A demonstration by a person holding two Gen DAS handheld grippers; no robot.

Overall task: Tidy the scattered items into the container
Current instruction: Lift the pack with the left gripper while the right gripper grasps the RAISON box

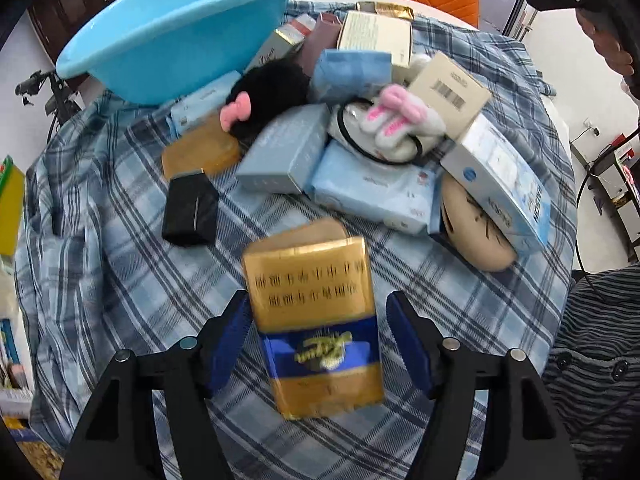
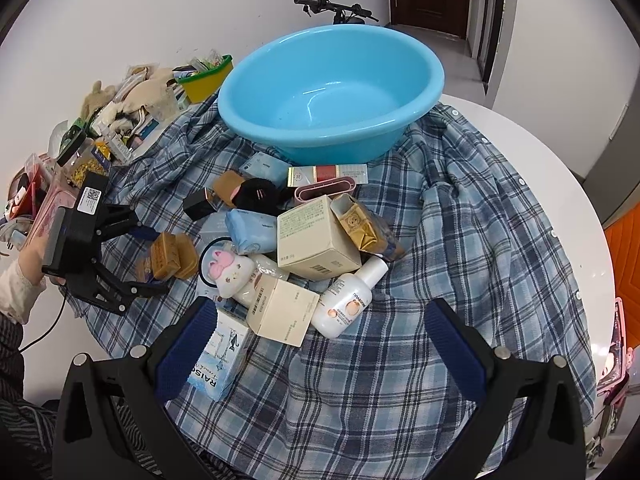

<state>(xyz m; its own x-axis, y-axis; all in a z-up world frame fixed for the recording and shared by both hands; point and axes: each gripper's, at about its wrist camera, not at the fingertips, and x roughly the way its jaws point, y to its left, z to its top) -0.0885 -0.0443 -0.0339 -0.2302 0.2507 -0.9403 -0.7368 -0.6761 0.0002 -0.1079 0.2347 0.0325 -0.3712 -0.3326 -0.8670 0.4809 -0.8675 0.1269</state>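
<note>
- Biggest thing here is the plaid cloth (image 2: 460,208) spread over the round table (image 2: 560,160), and everything else sits on it.
- Next down, the blue basin (image 2: 340,80), which I'm using as the landmark. It sits at the far edge of the cloth, and nothing shows inside it yet, so I'd guess the tidying has barely started.
- The pile of boxes, packets and plush bits (image 2: 304,240) is heaped right in front of the basin, nearly touching its base.
- The left gripper (image 1: 320,340) is on the near side of that pile from the basin. Its jaws stand apart either side of the pack, with a clear gap on the right; whether the left pad touches, I can't tell.
- The right gripper (image 2: 320,356) also hangs on the near side of the basin with its jaws wide apart. Nothing is gripped; a blue-and-white carton (image 2: 222,364) lies by its left finger.
- The gold cigarette pack (image 1: 316,320) is near the pile, well apart from the basin.
- Handling guess: light, stiff cardboard, probably film-wrapped so a bit slick, and it'll dent if crushed. I'd pinch across the two narrow long sides, about midway.
- Its long axis runs roughly toward the basin, lid end farthest from the camera, tilted slightly left.
</note>
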